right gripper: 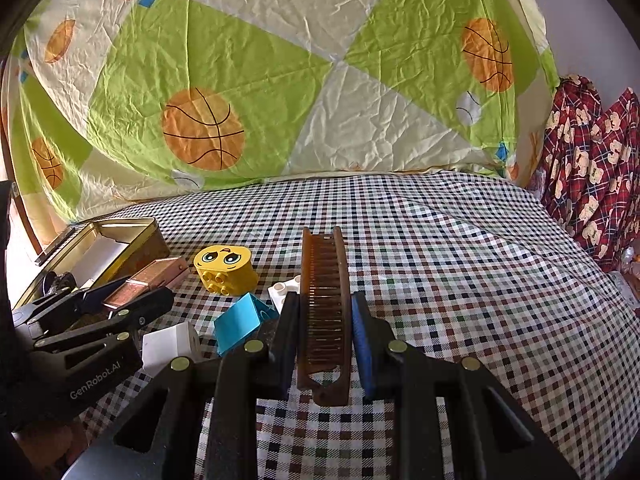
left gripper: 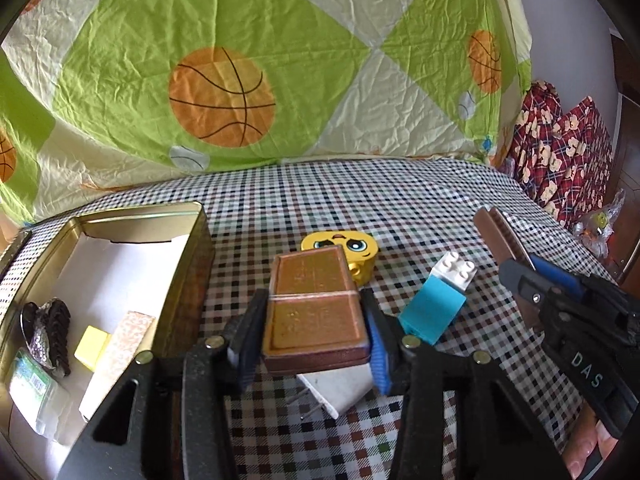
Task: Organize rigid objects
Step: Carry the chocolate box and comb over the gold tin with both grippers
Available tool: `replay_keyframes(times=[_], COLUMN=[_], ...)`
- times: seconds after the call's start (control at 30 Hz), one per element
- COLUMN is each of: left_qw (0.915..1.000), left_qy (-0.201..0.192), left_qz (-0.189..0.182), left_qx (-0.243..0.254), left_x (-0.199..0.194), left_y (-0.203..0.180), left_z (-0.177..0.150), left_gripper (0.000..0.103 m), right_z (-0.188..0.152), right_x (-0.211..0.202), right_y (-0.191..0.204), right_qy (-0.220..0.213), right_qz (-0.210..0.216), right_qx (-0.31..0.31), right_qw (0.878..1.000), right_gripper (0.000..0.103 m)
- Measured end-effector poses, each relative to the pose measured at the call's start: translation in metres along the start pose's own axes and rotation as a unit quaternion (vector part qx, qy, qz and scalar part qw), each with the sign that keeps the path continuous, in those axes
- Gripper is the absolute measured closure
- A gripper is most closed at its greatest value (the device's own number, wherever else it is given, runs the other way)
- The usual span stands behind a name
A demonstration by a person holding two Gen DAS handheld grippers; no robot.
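Left gripper (left gripper: 316, 334) fingers pinch brown case (left gripper: 314, 308); right gripper (right gripper: 326, 330) pinches comb (right gripper: 324, 304); checkered bedsheet (right gripper: 460, 280), basketball quilt (left gripper: 224, 96) behind.

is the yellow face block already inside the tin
No, the yellow face block lies on the checkered cloth, to the right of the open tin and apart from it.

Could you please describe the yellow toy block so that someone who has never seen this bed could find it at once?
Start at the open gold tin on the left of the checked bedsheet. Just right of it, beyond the brown case held in the left hand-held gripper, lies the yellow block. Unlike the blue-and-white brick nearby, it has a cartoon face with big eyes.
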State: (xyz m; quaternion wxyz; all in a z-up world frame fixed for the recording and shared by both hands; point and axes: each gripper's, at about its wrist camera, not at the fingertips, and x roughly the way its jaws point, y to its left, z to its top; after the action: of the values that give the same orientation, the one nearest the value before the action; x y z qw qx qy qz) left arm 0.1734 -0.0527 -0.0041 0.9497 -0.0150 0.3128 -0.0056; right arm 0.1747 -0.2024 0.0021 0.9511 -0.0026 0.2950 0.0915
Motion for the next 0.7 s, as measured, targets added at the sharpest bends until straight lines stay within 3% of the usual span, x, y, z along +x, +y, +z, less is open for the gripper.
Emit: replay_keyframes(times=[0.33, 0.7], left_qw=[0.9980, 0.9921], left_qy=[-0.055, -0.118], left_qz=[0.025, 0.042], left_qx=[0.016, 0.000], left_x=[-0.022, -0.049], left_y=[-0.005, 0.001], left_z=[-0.002, -0.009], left_gripper=[0.059, 0.059], right_z=[-0.001, -0.002], right_x=[-0.009, -0.022], right_y=[0.005, 0.007], right_qy=[-0.024, -0.061], right_qz=[-0.002, -0.006], right_qx=[-0.011, -0.014], right_qw=[1.000, 0.998], right_gripper=[0.076, 0.076])
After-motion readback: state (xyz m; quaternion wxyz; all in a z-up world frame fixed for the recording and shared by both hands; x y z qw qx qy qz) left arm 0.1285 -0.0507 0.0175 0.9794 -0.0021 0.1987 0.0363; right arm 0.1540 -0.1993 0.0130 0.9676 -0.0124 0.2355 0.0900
